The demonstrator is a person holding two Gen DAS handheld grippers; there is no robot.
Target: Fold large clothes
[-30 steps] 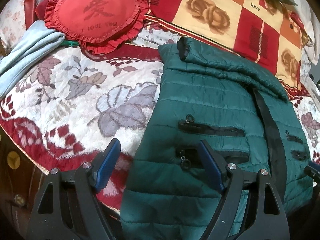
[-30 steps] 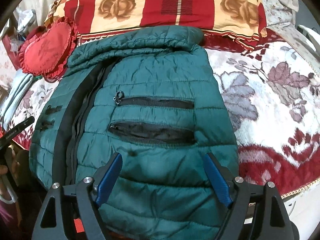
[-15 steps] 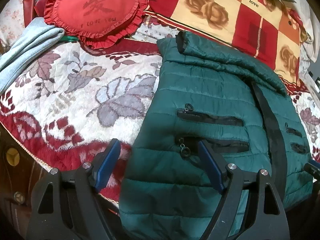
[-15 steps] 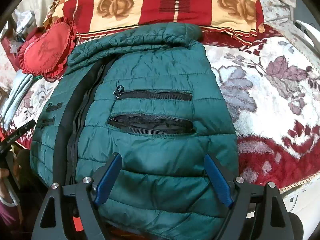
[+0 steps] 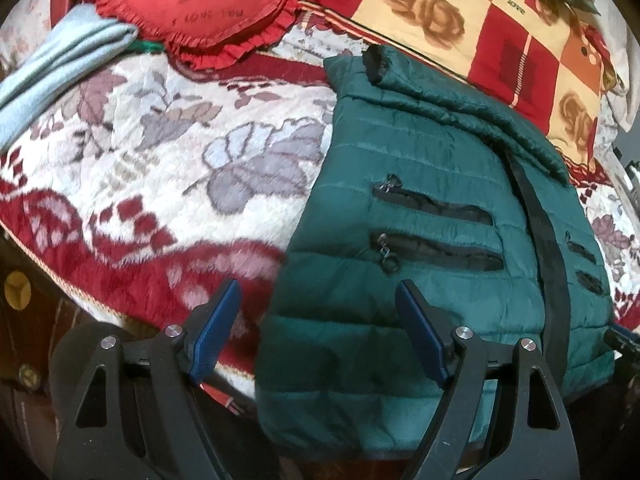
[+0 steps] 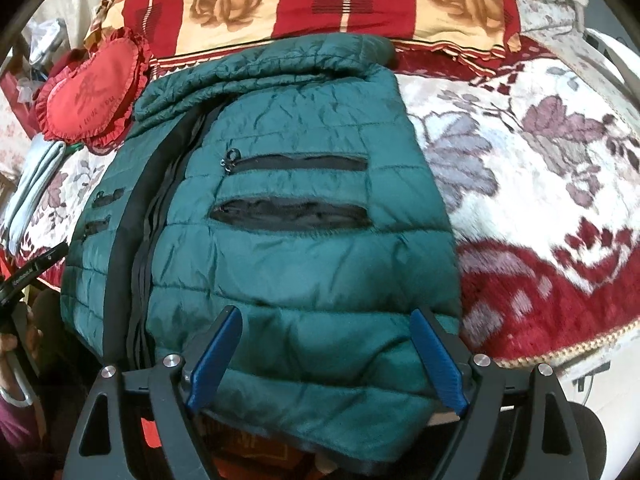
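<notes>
Both grippers spread wide, left gripper (image 5: 318, 332), right gripper (image 6: 326, 354), green jacket (image 6: 296, 264) hem hidden below frame

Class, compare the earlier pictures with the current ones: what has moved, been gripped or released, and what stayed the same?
The left gripper has edged toward the green jacket's near hem, which now sits lower and wider between its open fingers. Nothing was gripped or released. The right gripper still hovers open over the hem; the jacket, heart cushion and blanket lie unchanged.
</notes>
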